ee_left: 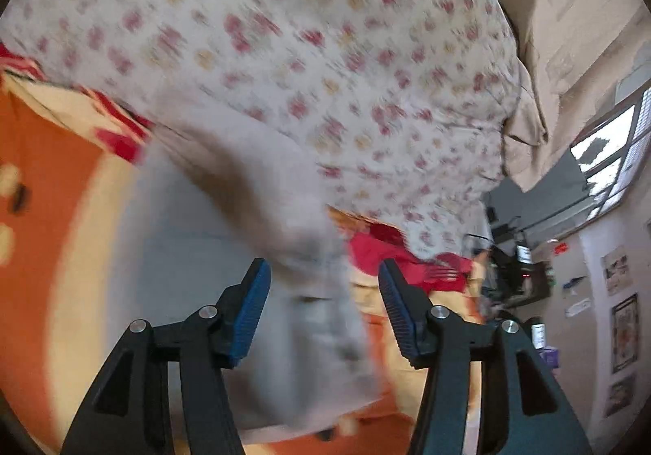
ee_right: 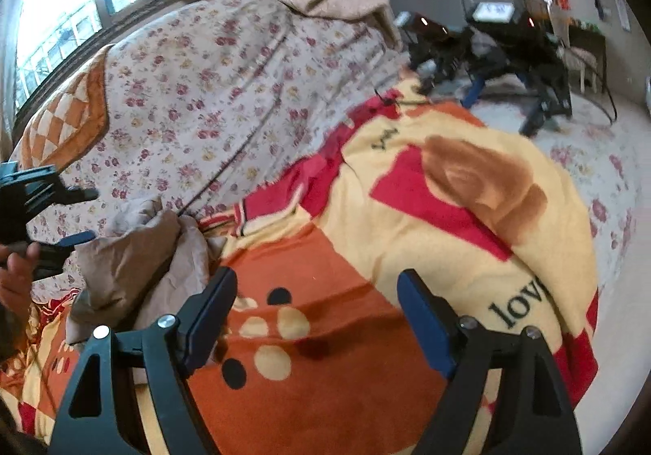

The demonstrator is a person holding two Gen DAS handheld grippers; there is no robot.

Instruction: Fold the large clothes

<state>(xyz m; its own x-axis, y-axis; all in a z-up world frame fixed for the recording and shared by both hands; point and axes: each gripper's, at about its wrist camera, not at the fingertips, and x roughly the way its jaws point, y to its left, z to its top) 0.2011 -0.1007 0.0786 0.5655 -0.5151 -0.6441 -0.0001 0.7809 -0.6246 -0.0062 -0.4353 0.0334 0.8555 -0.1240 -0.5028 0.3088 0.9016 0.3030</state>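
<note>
Pale grey-beige crumpled garment (ee_right: 134, 264) lying on an orange, cream and red fleece blanket (ee_right: 427, 219) spread over a floral-sheeted bed (ee_right: 195, 97)

The left gripper (ee_left: 323, 312) is seen with its blue-padded fingers (ee_left: 248, 316) parted above the blurred garment, nothing pinched between them. The right gripper (ee_right: 317, 321) is held wide apart over the blanket, empty, just beside the garment's edge
</note>
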